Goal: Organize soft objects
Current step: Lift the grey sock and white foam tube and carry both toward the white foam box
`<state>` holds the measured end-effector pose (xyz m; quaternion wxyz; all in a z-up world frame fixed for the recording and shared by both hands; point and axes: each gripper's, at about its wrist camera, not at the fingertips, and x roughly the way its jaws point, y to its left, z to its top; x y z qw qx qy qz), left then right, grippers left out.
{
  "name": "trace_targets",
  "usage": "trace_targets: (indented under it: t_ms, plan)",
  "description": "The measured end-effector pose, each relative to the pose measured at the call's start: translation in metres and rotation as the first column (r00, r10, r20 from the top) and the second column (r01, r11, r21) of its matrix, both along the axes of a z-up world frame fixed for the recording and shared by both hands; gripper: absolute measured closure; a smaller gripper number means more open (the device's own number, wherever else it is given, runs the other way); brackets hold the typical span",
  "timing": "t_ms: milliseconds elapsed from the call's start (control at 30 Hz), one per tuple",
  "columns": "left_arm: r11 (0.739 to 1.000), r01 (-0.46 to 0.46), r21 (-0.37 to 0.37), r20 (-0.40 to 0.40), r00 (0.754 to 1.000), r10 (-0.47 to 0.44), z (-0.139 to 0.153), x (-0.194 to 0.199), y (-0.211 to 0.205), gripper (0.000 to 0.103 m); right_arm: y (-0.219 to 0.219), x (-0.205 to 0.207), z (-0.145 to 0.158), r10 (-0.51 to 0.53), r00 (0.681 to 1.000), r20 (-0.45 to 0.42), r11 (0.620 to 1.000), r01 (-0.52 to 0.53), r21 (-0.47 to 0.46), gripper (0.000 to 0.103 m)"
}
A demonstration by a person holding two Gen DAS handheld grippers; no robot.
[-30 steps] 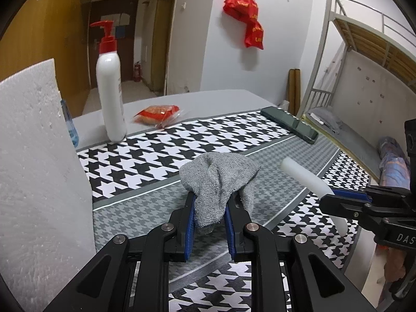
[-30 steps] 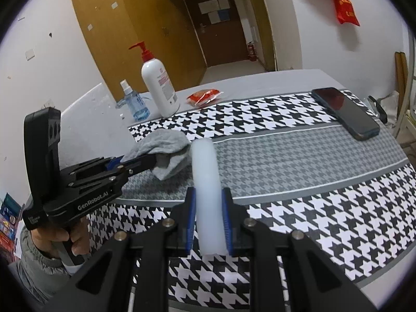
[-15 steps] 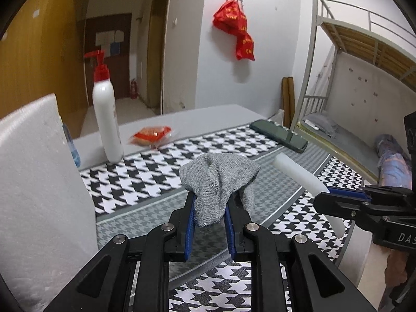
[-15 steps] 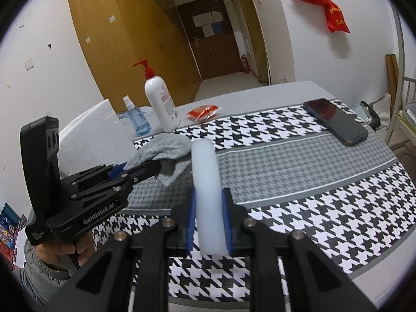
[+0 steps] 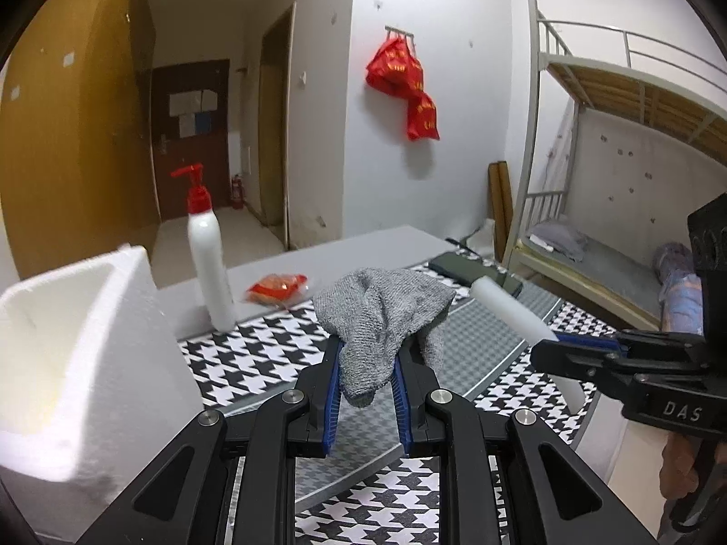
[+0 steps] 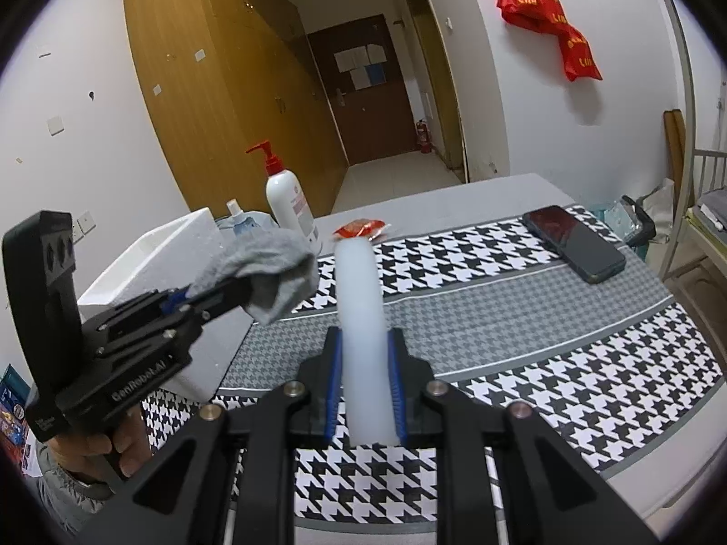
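Both loads have been lifted higher above the desk point(image 6: 522, 299) than a second ago, and the white foam box point(image 5: 86, 340), then only a wall at the frame's edge, is now seen from above its rim in the left wrist view. The left gripper point(image 5: 365, 383) is clenched on a grey knitted cloth point(image 5: 381, 318), which is pinched low between the blue fingers point(image 5: 331, 390) while its bulk is bunched above and ahead of them and one flap droops to their right. It looks limp, ribbed and crumpled, clear of the houndstooth mat point(image 6: 590, 363) below.

The right gripper point(image 6: 365, 390) is closed on a white foam cylinder point(image 6: 361, 318), held near its rear end so that most of its length projects straight forward past the fingers. It appears smooth, matte and slightly translucent, and it is not visibly squashed by the grip.

Both items seem to be held high so that the box wall can be cleared; the box, to the left of both sets of fingers, is judged the likely destination. A pump bottle point(image 6: 288, 202), a red packet point(image 5: 277, 288) and a phone point(image 6: 575, 243) are left on the desk beyond the fingers.
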<state>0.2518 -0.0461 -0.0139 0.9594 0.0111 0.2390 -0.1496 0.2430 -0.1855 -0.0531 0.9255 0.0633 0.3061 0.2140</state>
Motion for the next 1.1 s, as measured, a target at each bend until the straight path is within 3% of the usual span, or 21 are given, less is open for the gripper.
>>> trace_targets:
  t_ms: [600, 1100]
  plan:
    - [0.999, -0.049, -0.017, 0.084, 0.995, 0.051, 0.028, -0.032, 0.026, 0.081, 0.026, -0.031, 0.028, 0.042, 0.997, 0.071, 0.999, -0.041, -0.02, 0.08]
    - [0.991, -0.128, -0.044, 0.113, 0.985, 0.132, 0.041, -0.055, 0.073, 0.081, 0.069, -0.046, 0.053, 0.116, 0.984, 0.133, 0.993, -0.114, -0.02, 0.08]
